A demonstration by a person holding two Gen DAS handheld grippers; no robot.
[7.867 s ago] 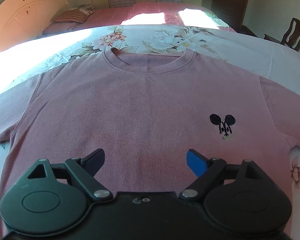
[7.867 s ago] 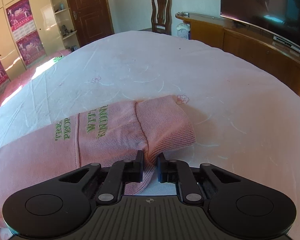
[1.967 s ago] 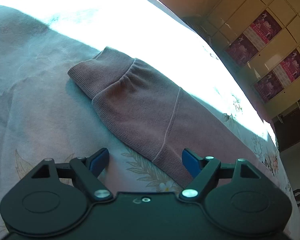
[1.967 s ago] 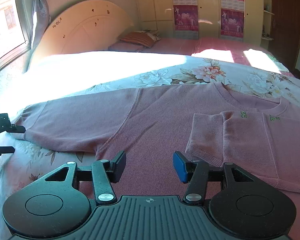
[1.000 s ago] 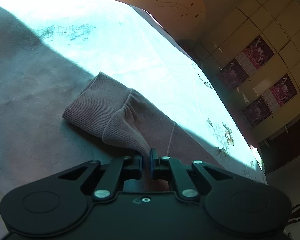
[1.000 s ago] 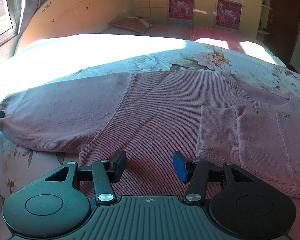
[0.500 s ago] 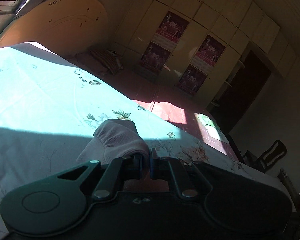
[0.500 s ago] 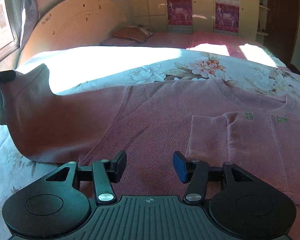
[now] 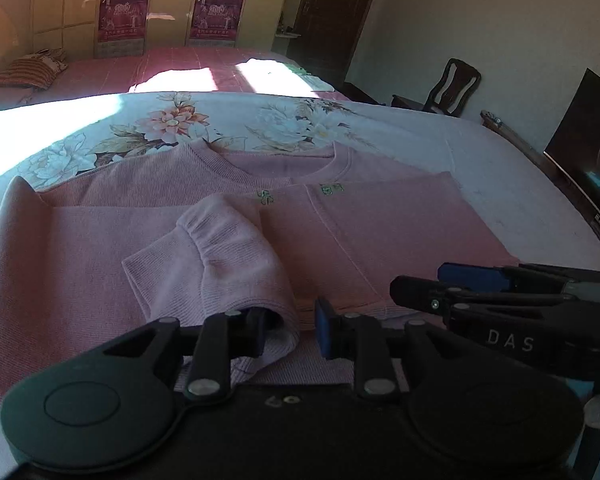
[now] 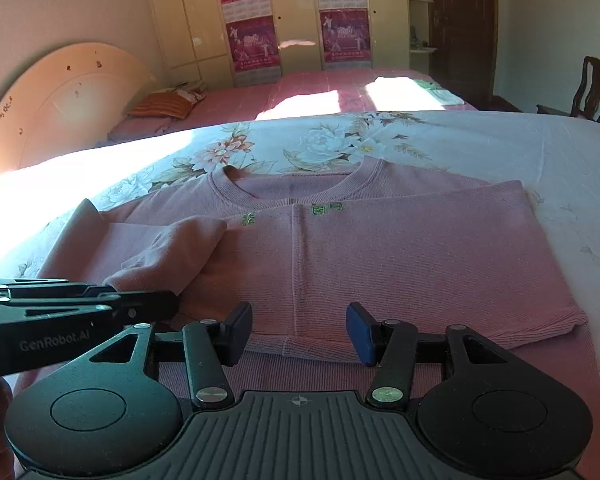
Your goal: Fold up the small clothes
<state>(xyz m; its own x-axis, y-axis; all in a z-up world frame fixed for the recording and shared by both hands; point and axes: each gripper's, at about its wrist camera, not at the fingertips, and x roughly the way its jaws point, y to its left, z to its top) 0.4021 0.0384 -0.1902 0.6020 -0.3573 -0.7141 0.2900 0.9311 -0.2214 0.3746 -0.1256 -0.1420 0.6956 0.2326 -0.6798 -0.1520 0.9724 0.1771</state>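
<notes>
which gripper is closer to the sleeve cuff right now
Left. The left gripper sits right at the sleeve cuff, fabric draped by its fingers; the right gripper hovers beside it over the sweater.

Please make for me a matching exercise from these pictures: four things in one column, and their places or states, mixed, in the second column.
Things:
1. sleeve cuff
2. striped pillow
3. wooden chair
4. right tongs

Places or states:
A. at the wall, right of the dark door
B. open, nothing between them
C. lying on the sweater
D. on the far bed

Pairs: 1-C, 2-D, 3-A, 4-B
</notes>
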